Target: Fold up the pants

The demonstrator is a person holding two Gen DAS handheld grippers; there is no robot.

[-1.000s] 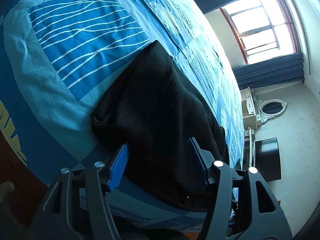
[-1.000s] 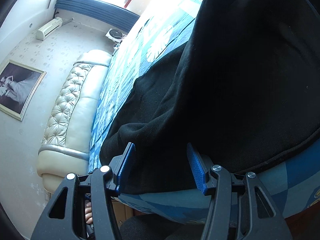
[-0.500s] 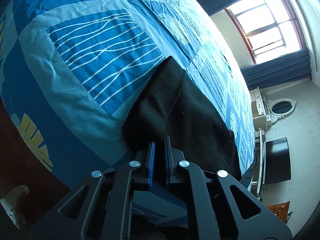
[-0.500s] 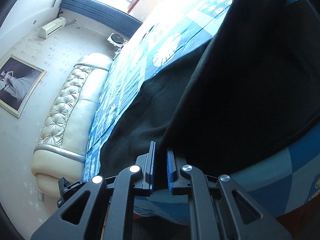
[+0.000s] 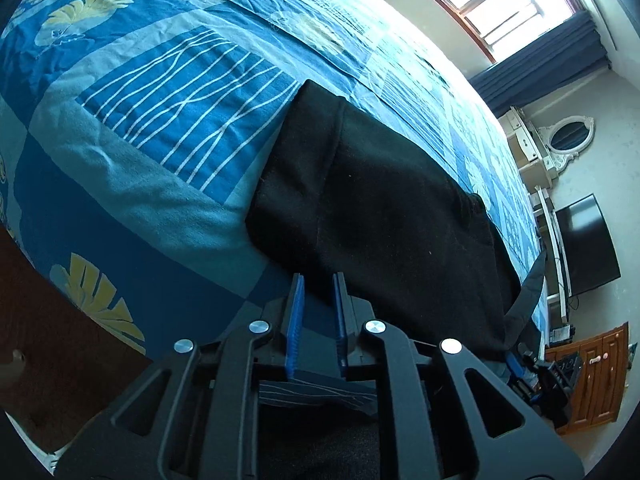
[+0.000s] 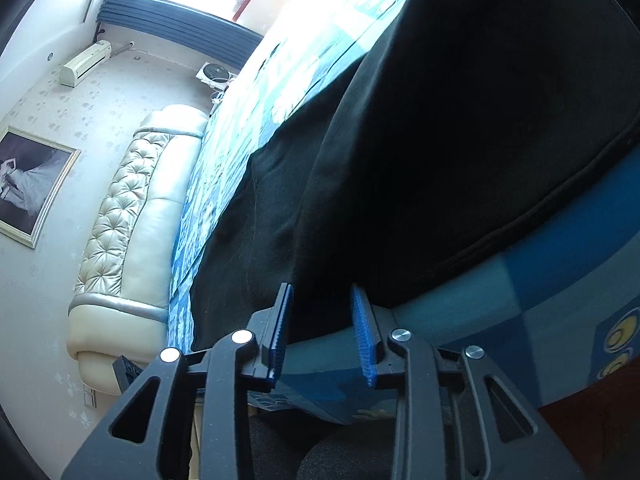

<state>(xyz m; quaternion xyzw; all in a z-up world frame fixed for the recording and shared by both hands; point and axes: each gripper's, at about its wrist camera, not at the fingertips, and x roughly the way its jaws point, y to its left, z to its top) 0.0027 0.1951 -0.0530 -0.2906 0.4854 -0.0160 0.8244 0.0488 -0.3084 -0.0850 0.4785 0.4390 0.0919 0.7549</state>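
1. No brand name, label or readable writing shows in either view; the small lettering on the dark gear near the floor in the left wrist view is too tiny to make out.
2. The black fleece pants (image 5: 384,216) (image 6: 440,152) lie folded over on the blue patchwork bedspread with white line and yellow leaf prints (image 5: 160,92) (image 6: 560,304), close to the near edge of the bed.
3. The left tongs (image 5: 318,280) stand a narrow gap apart, their blue ribbed pads just at the near hem of the pants; nothing sits between them.
4. The right tongs (image 6: 322,292) are parted somewhat wider. Black cloth fills the view behind the gap, though I cannot tell whether any of it lies between the pads; they do not pinch it.
5. Beyond the pants, at the head of the bed, runs a cream tufted leather headboard (image 6: 132,216), with a framed black-and-white picture (image 6: 28,188) on the wall beside it and a white wall air conditioner (image 6: 84,63) higher up.
6. On the other side of the pants stand a black flat television (image 5: 586,244), a white oval mirror (image 5: 570,138) and an orange wooden cabinet (image 5: 592,376).
7. A bright window with dark blue curtains (image 5: 532,12) lies past the far edge of the bed.
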